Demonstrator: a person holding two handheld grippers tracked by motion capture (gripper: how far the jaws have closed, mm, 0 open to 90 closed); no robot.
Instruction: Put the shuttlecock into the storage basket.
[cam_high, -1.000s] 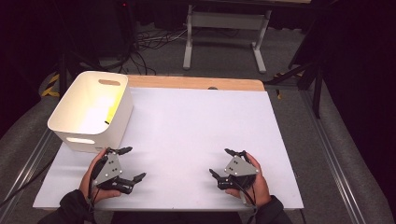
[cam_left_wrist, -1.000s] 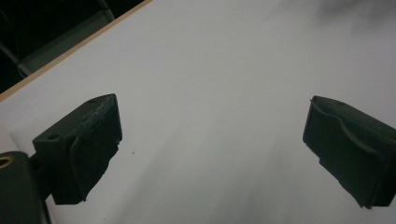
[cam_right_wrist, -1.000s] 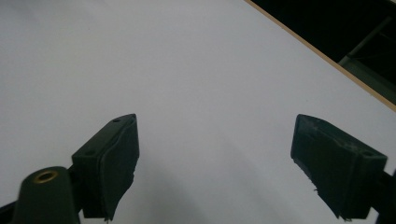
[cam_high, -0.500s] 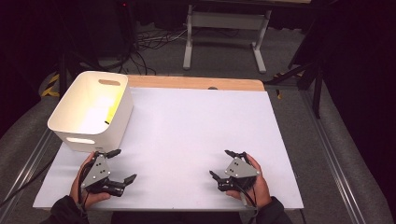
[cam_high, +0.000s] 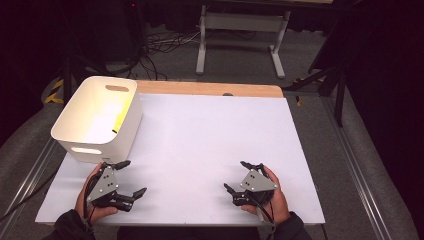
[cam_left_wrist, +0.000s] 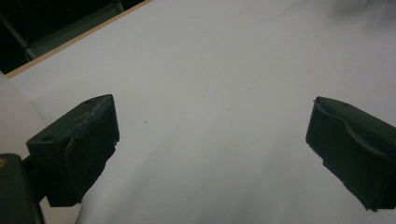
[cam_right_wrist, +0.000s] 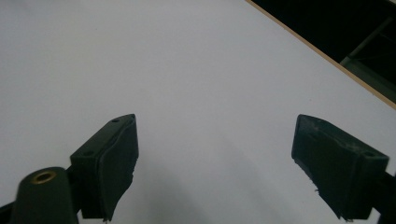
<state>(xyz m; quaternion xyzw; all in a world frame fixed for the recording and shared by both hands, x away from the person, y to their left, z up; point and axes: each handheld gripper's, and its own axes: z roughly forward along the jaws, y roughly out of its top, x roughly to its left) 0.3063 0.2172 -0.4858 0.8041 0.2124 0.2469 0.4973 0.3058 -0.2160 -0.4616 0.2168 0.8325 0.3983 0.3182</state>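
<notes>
My left gripper rests low over the white table near its front left corner, just in front of a white bin. Its jaws stand wide apart with only bare white surface between them, as the left gripper view confirms. My right gripper sits near the front edge to the right of the middle, held in a hand. It is open too, and the right gripper view has nothing between the black pads.
The white bin with handle slots stands at the table's left edge, its inside lit yellowish. A wooden strip runs along the table's far edge. Beyond it are a metal stand and cables on a grey floor.
My left gripper has drawn back toward the front left of the table and turned slightly. The right gripper has stayed where it was. Both jaws remain apart.
</notes>
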